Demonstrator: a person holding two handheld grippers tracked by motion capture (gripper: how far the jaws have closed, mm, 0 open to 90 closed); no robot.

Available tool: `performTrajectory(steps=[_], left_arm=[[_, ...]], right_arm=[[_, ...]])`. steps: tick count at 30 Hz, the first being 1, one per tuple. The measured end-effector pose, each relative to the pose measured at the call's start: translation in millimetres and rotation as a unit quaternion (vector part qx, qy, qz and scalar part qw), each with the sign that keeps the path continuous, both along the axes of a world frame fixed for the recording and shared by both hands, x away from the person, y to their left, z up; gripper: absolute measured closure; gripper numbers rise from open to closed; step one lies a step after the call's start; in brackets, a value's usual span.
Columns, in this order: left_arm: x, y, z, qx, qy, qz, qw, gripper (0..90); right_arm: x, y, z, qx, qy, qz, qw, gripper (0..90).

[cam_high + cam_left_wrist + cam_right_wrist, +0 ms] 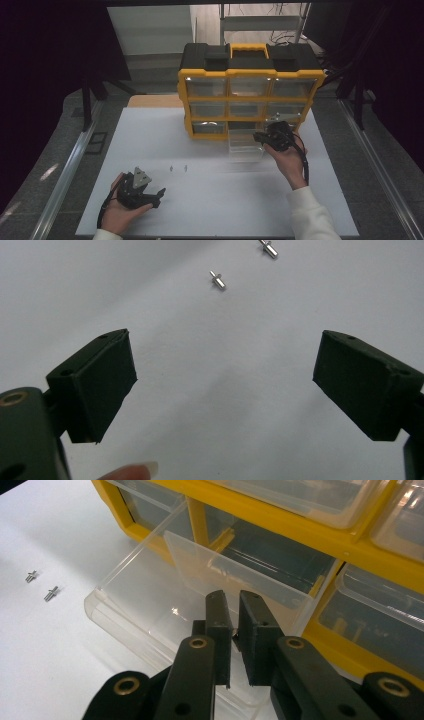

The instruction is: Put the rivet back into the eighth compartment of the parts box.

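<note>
From above, a yellow organizer [250, 95] stands on the white table [150, 145], its clear drawer [246, 147] pulled out at the bottom middle. The left gripper [225, 385] hovers with jaws wide apart, near two small metal pins [218, 280]. The right gripper [234, 625], jaws nearly together, grips the drawer's wall.

White table [150, 135] (organizer [250, 90], pins [178, 168])

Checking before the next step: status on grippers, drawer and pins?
Left gripper open, resting on table. Right gripper shut, nothing visibly between its fingers, over the drawer, pulled out of organizer. Two pins on table, nothing in the way.
</note>
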State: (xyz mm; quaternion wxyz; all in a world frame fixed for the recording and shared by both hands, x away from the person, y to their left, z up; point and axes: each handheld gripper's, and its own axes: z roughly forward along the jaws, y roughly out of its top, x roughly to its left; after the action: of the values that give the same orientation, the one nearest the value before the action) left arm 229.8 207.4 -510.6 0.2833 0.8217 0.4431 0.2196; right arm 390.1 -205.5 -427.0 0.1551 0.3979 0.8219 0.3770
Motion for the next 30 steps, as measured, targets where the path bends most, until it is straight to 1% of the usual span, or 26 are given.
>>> performTrajectory(steps=[18, 19, 22, 24, 25, 26, 30], left_arm=[[0.2, -0.9, -0.4, 0.001, 0.002, -0.003, 1.0000, 10.3], [0.2, -0.9, -0.4, 0.001, 0.002, -0.003, 1.0000, 10.3], [0.1, -0.9, -0.5, 0.002, 0.002, -0.003, 1.0000, 10.4], [0.1, -0.9, -0.6, 0.002, 0.003, -0.003, 1.0000, 10.3], [0.1, -1.0, -0.6, 0.002, 0.003, -0.003, 1.0000, 10.3], [0.2, -1.0, -0.6, 0.002, 0.003, -0.003, 1.0000, 10.4], [0.5, -0.7, -0.8, 0.002, 0.002, -0.003, 1.0000, 10.3]], right_arm=[[2.0, 0.8, -2.3, -0.001, 0.001, -0.001, 1.0000, 82.2], [2.0, 0.8, -2.5, -0.002, -0.003, 0.002, 1.0000, 79.1], [0.5, 3.3, -1.4, 0.007, -0.020, 0.001, 0.9998, 53.6], [-1.4, 7.0, -1.0, 0.009, -0.030, -0.004, 0.9995, 41.7], [-2.4, 9.2, -0.9, 0.005, -0.034, -0.004, 0.9994, 37.8], [-3.3, 11.4, -1.1, 0.003, -0.037, 0.000, 0.9993, 36.1], [-7.2, 21.7, -2.5, 0.005, -0.035, 0.024, 0.9991, 32.4]])
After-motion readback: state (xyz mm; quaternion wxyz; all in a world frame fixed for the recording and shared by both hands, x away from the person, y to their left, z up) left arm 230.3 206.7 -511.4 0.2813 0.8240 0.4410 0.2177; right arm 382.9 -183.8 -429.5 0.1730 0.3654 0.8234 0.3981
